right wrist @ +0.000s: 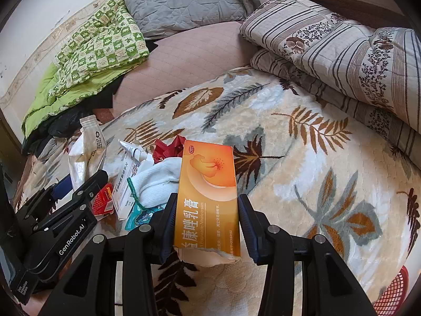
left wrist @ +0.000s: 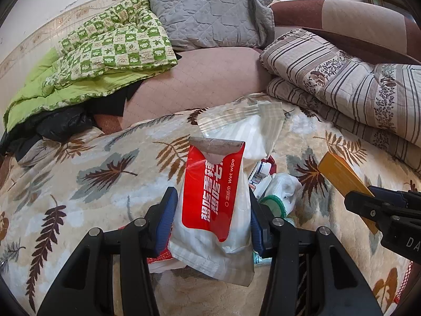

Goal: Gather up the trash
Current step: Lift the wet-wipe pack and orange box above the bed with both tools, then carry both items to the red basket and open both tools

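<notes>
While both grippers are loaded, here's how the trash looks to handle:

Left gripper [left wrist: 211, 217]: jaws clenched on the wet wipe packet [left wrist: 210, 192], held upright above the bed [left wrist: 79, 210].
Wet wipe packet: soft, crinkly film, surely light and a bit slick — it folds instead of resisting, so a grab across the middle, where it is now, seems safest.
Right gripper [right wrist: 207, 222]: jaws grasping the orange cream box [right wrist: 208, 192] by its long sides, near the torn lower end.
Orange cream box: thin cardboard, stiff-ish but crushable, probably empty and light; squeezing the flat faces would likely cave it in.
Leftover pile [right wrist: 139, 181]: white cloth, a tube, a white carton, red wrappers, all floppy or small, lying on the bed just beside the left gripper.
Red basket [right wrist: 392, 295]: at the bed's edge — probably the bin, can't tell for sure.
</notes>
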The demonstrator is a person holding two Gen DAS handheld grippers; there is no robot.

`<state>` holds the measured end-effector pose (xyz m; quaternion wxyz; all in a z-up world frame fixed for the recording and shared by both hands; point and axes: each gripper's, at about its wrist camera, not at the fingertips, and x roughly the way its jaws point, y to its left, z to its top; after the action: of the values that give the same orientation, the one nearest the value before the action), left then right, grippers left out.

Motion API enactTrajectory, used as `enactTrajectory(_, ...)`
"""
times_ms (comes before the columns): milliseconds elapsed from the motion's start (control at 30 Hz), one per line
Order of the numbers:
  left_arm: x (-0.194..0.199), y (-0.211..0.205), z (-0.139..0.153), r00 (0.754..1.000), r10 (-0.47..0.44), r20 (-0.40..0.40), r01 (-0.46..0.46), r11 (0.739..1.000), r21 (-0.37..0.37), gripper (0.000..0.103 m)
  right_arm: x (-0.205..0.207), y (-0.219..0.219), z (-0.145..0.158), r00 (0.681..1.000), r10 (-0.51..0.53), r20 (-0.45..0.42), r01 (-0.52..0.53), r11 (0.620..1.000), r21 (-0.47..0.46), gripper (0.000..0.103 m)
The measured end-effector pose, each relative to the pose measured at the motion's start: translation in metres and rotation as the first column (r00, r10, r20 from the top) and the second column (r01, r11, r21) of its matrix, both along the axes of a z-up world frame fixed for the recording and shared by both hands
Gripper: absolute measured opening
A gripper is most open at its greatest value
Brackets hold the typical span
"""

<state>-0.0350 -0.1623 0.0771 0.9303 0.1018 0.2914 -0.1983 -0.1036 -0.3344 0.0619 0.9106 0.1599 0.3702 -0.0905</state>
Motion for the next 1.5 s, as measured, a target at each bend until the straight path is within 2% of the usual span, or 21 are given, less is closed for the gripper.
enactTrajectory(467,-0.004,-0.005,0.001,1.000,-0.009,0.008,0.009,1.000,0.002,0.049,-0.001,-0.005,0.001,1.000,-0.009,0.003,0.009,1.000,-0.002,0.048)
enactTrajectory(600,-0.007,-0.007,0.002,0.999,-0.034,-0.004,0.034,0.999,-0.025,0.049,-0.004,-0.005,0.003,1.000,-0.013,0.007,0.013,1.000,-0.002,0.048)
enactTrajectory(833,-0.041,-0.017,0.011,0.980,-0.193,-0.045,0.188,0.977,-0.100,0.049,-0.025,-0.019,0.024,0.997,-0.062,0.053,0.059,0.997,0.055,0.048)
enactTrajectory(933,-0.072,-0.030,0.016,0.956,-0.292,-0.042,0.285,0.951,-0.116,0.049,-0.045,-0.030,0.038,0.992,-0.095,0.086,0.087,0.992,0.088,0.048)
enactTrajectory(1000,-0.088,-0.041,0.017,0.929,-0.365,-0.065,0.355,0.926,-0.132,0.049,-0.069,-0.040,0.046,0.986,-0.130,0.106,0.117,0.986,0.116,0.048)
enactTrajectory(1100,-0.118,-0.065,0.014,0.860,-0.495,-0.126,0.474,0.865,-0.166,0.049,-0.112,-0.056,0.049,0.977,-0.177,0.120,0.157,0.975,0.159,0.048)
enactTrajectory(1133,-0.131,-0.077,0.012,0.822,-0.549,-0.151,0.526,0.833,-0.170,0.049,-0.130,-0.064,0.047,0.972,-0.200,0.123,0.177,0.968,0.176,0.048)
enactTrajectory(1200,-0.152,-0.097,0.007,0.766,-0.617,-0.181,0.591,0.787,-0.178,0.049,-0.179,-0.082,0.040,0.959,-0.256,0.121,0.230,0.953,0.198,0.048)
enactTrajectory(1233,-0.165,-0.113,0.002,0.724,-0.658,-0.206,0.632,0.753,-0.183,0.049,-0.195,-0.087,0.036,0.954,-0.277,0.114,0.252,0.948,0.196,0.048)
enactTrajectory(1267,-0.174,-0.124,-0.001,0.693,-0.683,-0.228,0.656,0.730,-0.194,0.049,-0.217,-0.095,0.029,0.947,-0.307,0.098,0.285,0.939,0.191,0.048)
enactTrajectory(1400,-0.214,-0.176,-0.021,0.558,-0.763,-0.325,0.738,0.636,-0.226,0.049,-0.303,-0.137,0.000,0.895,-0.445,0.020,0.430,0.875,0.222,0.048)
enactTrajectory(1500,-0.245,-0.207,-0.036,0.505,-0.784,-0.360,0.774,0.596,-0.212,0.049,-0.352,-0.164,-0.021,0.847,-0.531,-0.016,0.514,0.812,0.275,0.048)
